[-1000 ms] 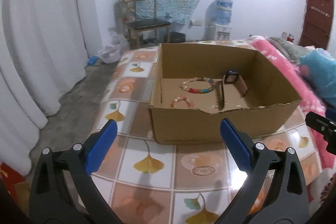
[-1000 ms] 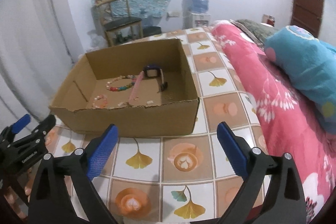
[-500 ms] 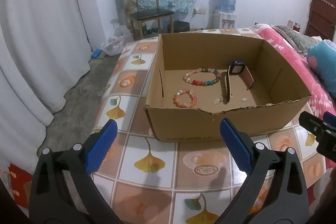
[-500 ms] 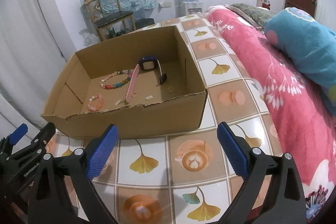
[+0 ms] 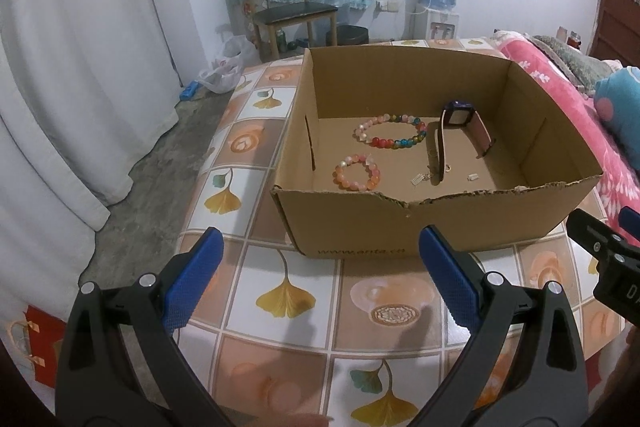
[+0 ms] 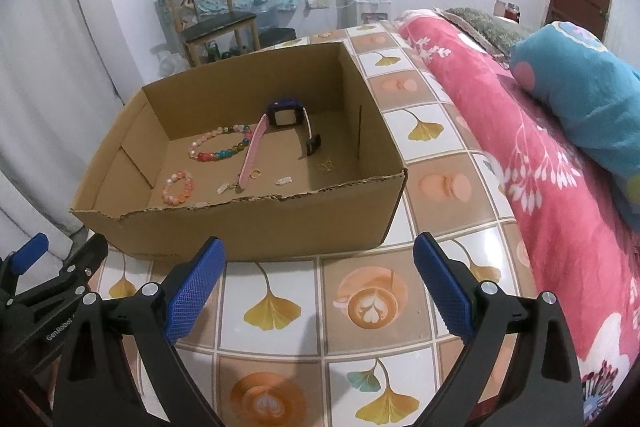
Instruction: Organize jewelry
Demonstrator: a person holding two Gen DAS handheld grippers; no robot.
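- All jewelry is sitting inside the cardboard box (image 5: 420,223), mid-frame in both views; nothing is lying loose on the table (image 5: 288,299) around it
- Multicolor bead bracelet (image 5: 390,131) is lying centre-back on the box floor; pink bead bracelet (image 5: 357,173) is lying nearer the front wall, left of centre
- Watch (image 6: 286,115) with pink strap is standing on its side to the right of the bracelets, one strap end trailing toward the front wall
- Small bits are scattered near the front wall: a ring (image 6: 255,173), a gold piece (image 6: 326,167), two tiny pale pieces, too small to identify
- Progress: everything being in the box fits either a finished collection or a pile waiting to be sorted; the pictures are not settling which
- Left gripper (image 5: 320,279) is hovering low-centre in its view, jaws spread wide, holding nothing, pointing at the box's front wall
- Right gripper (image 6: 318,279) is doing the same: wide apart, empty, short of the box, above the table
- Each gripper is showing at the edge of the other's view, so they are sitting side by side
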